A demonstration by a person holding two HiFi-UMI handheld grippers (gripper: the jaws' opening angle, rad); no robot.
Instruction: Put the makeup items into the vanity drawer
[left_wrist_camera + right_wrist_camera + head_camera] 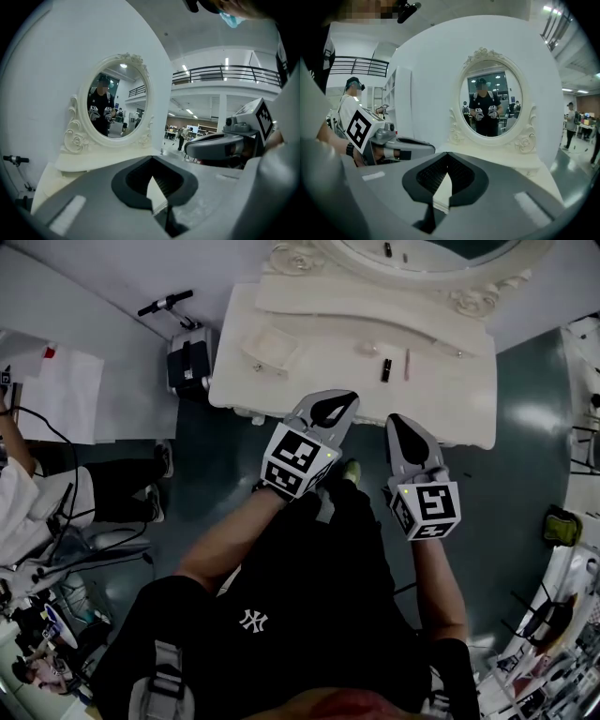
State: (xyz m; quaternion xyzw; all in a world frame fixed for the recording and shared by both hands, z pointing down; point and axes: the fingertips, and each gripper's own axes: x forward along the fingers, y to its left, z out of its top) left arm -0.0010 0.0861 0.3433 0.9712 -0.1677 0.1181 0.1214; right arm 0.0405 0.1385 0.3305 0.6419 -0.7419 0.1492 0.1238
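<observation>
On the floor I see a black case (pixel 190 362), with a scooter handlebar (pixel 165 304) just behind it. Left of those, papers (pixel 56 390) lie on a white worktop (pixel 122 343). A seated person (pixel 112 488) has their legs out along the floor. A green object (pixel 561 526) sits near the floor's right edge.

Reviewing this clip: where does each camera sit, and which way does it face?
Head view: on the person's head, looking steeply down at the vanity top; shows forearms, left gripper and right gripper.
Left gripper view: on the left gripper, facing the oval mirror along its shut fingers; right gripper at right.
Right gripper view: on the right gripper, facing that mirror along its shut fingers; left gripper at left.
Shared: both gripper views show the mirror, with the person reflected in it.
</observation>
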